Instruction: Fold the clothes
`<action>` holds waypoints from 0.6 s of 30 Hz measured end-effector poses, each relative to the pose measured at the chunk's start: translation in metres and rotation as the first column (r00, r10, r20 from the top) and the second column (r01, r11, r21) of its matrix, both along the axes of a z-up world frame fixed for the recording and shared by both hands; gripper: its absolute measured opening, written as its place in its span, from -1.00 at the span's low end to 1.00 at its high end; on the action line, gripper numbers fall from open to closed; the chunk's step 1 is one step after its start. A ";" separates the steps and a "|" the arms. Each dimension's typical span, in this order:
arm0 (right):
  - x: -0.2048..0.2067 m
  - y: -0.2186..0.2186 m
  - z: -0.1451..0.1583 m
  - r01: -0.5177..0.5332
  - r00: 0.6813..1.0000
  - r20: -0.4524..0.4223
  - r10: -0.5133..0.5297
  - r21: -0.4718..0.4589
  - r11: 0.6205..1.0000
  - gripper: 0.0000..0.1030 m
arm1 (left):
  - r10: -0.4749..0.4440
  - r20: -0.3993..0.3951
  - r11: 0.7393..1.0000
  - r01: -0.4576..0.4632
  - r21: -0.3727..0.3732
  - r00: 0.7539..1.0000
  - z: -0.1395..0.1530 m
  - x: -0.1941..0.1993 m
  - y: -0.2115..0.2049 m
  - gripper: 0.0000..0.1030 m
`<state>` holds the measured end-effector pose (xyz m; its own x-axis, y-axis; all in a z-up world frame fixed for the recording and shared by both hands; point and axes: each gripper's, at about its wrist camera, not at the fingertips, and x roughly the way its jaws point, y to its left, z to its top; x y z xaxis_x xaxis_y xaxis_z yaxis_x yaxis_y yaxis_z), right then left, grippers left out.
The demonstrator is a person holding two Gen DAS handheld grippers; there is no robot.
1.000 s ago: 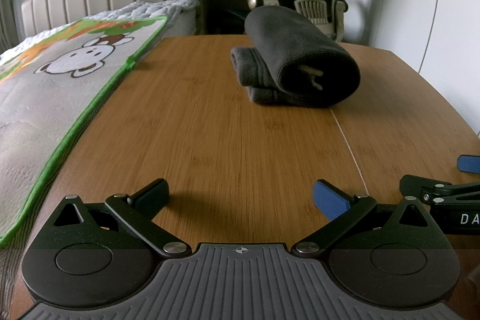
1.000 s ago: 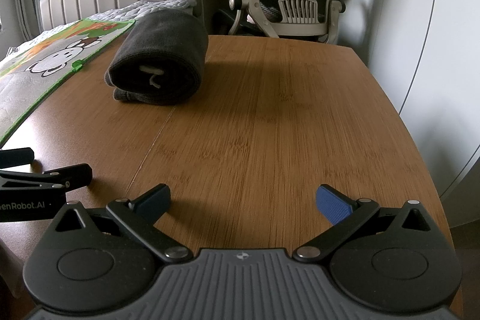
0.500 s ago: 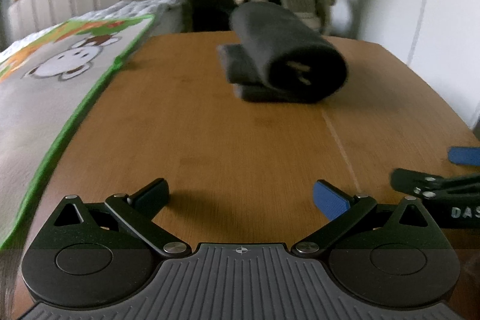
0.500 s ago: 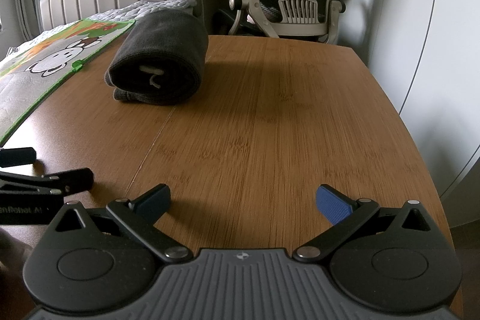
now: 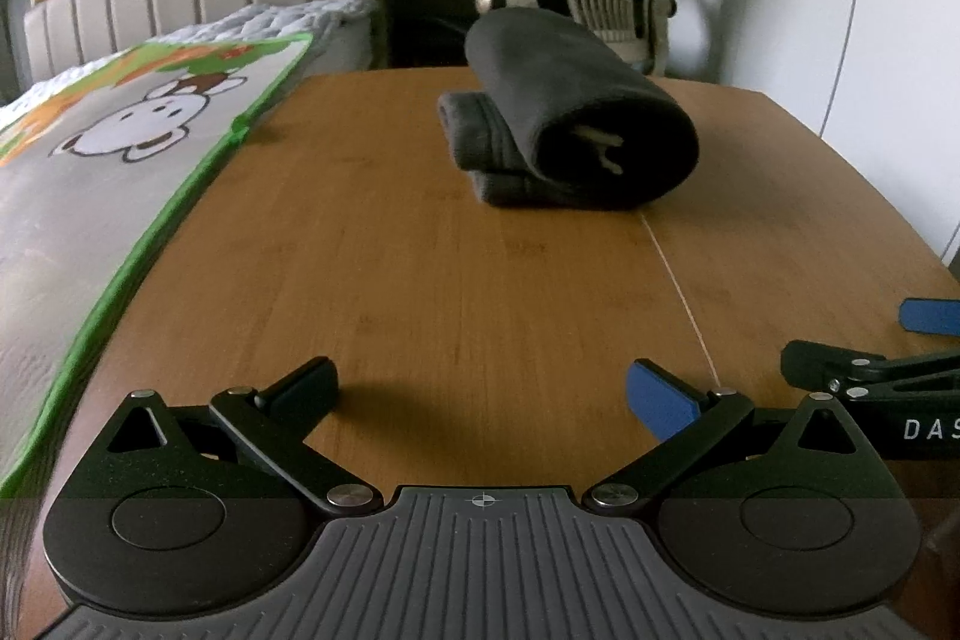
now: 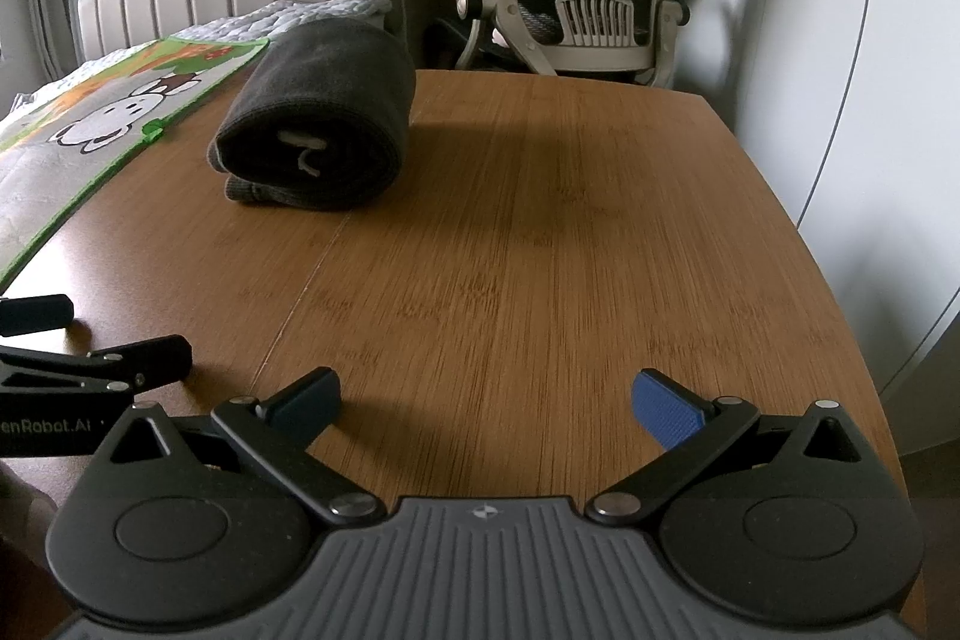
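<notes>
Both hand-held grippers, left (image 5: 480, 394) and right (image 6: 486, 400), sit spread, empty, near of the folded cloth (image 5: 570, 130); you approach its near edge level

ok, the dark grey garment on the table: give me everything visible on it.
The dark grey garment is a thick, soft, fleece-like cloth, folded into a compact rounded bundle with a flatter folded layer beneath and a ribbed edge on its left side in the left wrist view. A pale drawstring or tag shows in the open end facing the cameras. It lies flat on the wooden table toward the far edge, beside the cartoon mat but apart from it. Neither claw touches it; both are open and well short.
</notes>
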<state>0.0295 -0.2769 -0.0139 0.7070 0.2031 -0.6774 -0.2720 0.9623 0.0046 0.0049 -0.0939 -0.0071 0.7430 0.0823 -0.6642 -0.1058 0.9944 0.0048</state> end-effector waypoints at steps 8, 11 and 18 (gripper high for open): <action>0.001 -0.001 0.000 -0.009 1.000 -0.003 0.009 -0.001 1.000 1.00 | 0.000 0.000 1.000 0.000 0.000 1.000 0.001 0.000 0.000 1.00; 0.001 -0.003 0.001 -0.023 1.000 -0.008 0.023 0.000 1.000 1.00 | -0.001 0.000 1.000 0.001 0.001 1.000 0.001 0.000 0.000 1.00; 0.008 -0.004 0.002 -0.077 0.997 -0.021 0.076 -0.005 0.997 1.00 | -0.008 -0.007 1.000 0.008 0.007 1.000 0.006 0.000 0.004 1.00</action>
